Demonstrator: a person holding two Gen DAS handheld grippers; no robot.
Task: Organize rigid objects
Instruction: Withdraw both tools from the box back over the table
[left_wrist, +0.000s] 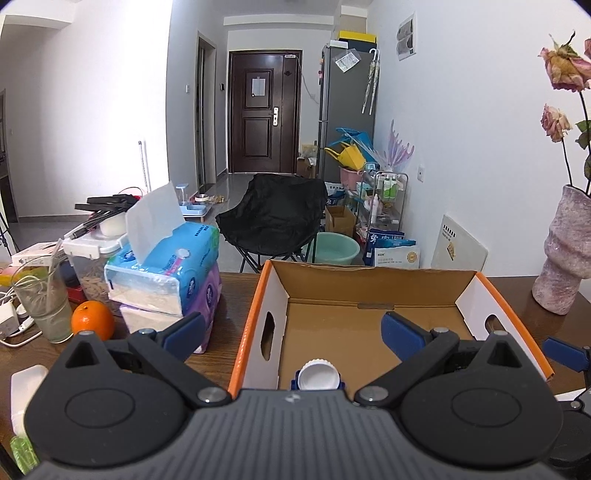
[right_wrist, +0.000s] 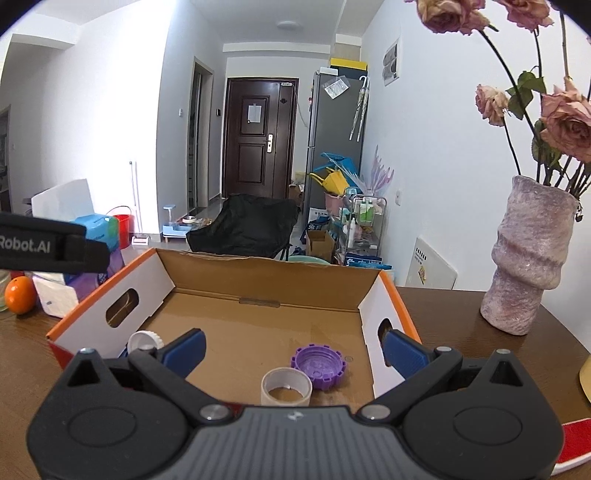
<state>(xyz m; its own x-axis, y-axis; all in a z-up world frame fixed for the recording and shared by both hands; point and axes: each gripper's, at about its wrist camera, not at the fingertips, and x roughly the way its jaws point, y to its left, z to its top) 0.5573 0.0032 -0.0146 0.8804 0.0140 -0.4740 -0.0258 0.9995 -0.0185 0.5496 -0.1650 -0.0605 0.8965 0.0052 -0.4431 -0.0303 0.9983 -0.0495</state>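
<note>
My right gripper (right_wrist: 293, 349) hangs spread above the cardboard box (right_wrist: 266, 271); purple cap (right_wrist: 319, 367) and tape roll (right_wrist: 286, 386) lie near its front edge

Box (right_wrist: 266, 280) on table (right_wrist: 461, 325), cap (right_wrist: 320, 367) and tape roll (right_wrist: 286, 386) inside, vase (right_wrist: 528, 258) right, tissue packs (left_wrist: 170, 273) left

I see a cardboard box (right_wrist: 258, 332) with a matt brown inside and smooth white and orange outer faces, sitting on a glossy dark wood table (right_wrist: 461, 332). The purple cap (right_wrist: 319, 367) and white cap (left_wrist: 317, 374) look like ridged plastic, the tape roll (right_wrist: 286, 386) smooth. The vase (right_wrist: 528, 254) looks rough and chalky, my grippers' pads (right_wrist: 404, 352) ribbed blue rubber.
</note>
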